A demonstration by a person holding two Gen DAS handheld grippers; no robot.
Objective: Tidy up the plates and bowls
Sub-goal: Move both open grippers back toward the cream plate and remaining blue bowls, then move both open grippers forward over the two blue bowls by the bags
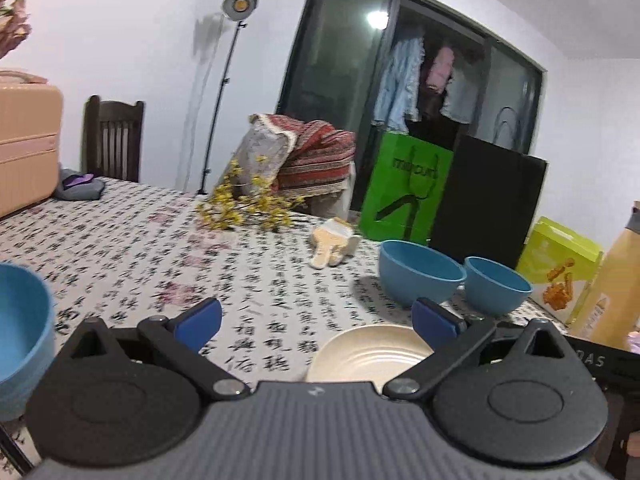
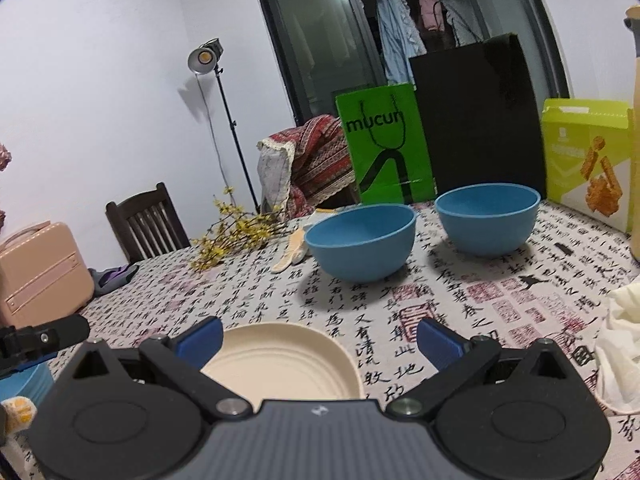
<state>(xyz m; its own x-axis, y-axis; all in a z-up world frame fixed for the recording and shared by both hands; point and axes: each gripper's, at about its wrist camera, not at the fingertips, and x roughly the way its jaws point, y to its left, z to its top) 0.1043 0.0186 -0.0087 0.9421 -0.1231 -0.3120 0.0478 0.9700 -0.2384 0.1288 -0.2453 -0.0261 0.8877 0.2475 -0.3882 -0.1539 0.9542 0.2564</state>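
Three blue bowls are in sight in the left wrist view: two side by side at the far right of the table, the larger blue bowl (image 1: 420,272) and the smaller blue bowl (image 1: 498,286) nearly touching at the rims, and a third blue bowl (image 1: 20,332) at the left edge of the frame. One cream plate (image 1: 370,354) with ringed grooves lies flat on the tablecloth (image 1: 260,280), which is printed with black Chinese calligraphy and red seal stamps.

The left gripper (image 1: 318,322) hangs above the cloth with its blue pads spread wide, pinching nothing; the plate sits just under its right pad. The right gripper (image 2: 320,336) is likewise spread and empty, the plate under its left pad.

One green paper bag (image 2: 384,148) reads "mucun". One lime snack box (image 2: 588,160) stands near it, its print too small to read.
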